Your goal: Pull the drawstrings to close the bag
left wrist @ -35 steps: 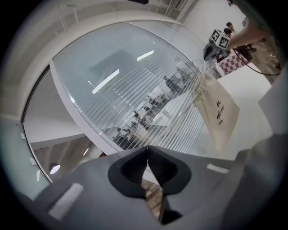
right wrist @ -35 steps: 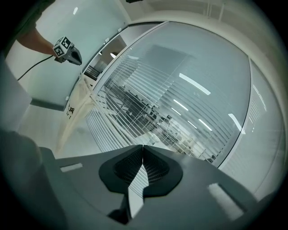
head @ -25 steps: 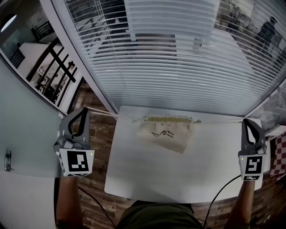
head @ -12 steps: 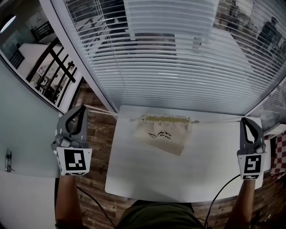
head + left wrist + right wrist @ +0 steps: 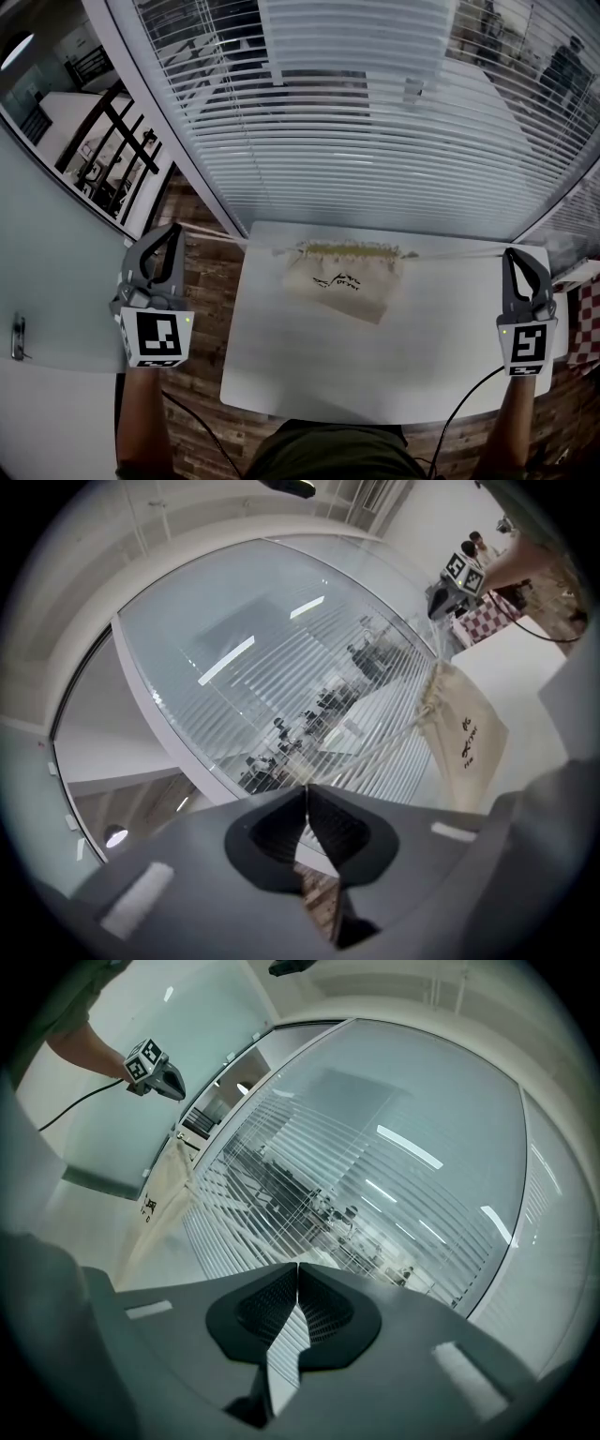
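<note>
White bench below a slatted blind. The cloth bag lies at the bench's far middle, between the two grippers and well apart from the fingers of each. Its gathered mouth runs left to right along the far edge (body toward the person). Left gripper, off the bench's left edge, has its fingers pressed together on the left drawstring. Right gripper has its fingers pressed together on the right drawstring.
</note>
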Action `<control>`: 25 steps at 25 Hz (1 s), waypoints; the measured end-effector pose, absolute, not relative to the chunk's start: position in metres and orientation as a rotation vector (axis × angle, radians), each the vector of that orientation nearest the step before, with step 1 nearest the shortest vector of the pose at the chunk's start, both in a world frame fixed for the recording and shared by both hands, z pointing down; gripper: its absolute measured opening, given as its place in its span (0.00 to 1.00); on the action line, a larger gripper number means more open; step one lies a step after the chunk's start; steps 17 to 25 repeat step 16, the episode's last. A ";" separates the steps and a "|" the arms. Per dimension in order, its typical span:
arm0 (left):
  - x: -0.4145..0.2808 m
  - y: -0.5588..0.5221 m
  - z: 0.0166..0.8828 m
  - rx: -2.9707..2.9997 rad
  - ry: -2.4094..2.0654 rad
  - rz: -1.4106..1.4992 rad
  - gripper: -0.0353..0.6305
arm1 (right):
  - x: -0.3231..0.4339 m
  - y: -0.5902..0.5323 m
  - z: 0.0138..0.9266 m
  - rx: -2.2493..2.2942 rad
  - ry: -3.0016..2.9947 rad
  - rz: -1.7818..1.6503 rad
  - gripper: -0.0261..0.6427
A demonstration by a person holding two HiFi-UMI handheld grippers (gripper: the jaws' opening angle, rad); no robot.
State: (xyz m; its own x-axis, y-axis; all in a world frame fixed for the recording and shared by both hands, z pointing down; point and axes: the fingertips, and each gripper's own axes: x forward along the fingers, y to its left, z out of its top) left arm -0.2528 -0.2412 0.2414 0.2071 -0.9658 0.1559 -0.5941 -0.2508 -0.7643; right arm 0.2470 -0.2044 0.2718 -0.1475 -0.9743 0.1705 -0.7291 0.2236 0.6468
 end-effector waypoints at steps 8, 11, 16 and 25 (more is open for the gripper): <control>-0.251 -0.242 0.244 -1.937 1.442 -0.875 0.07 | 0.249 -0.205 0.276 1.558 -1.942 -0.552 0.06; -0.250 -0.243 0.243 -1.937 1.440 -0.873 0.07 | 0.250 -0.204 0.277 1.559 -1.940 -0.550 0.06; -0.249 -0.244 0.243 -1.936 1.437 -0.873 0.07 | 0.253 -0.204 0.279 1.560 -1.937 -0.543 0.06; -0.249 -0.244 0.243 -1.936 1.437 -0.873 0.07 | 0.253 -0.204 0.279 1.560 -1.937 -0.543 0.06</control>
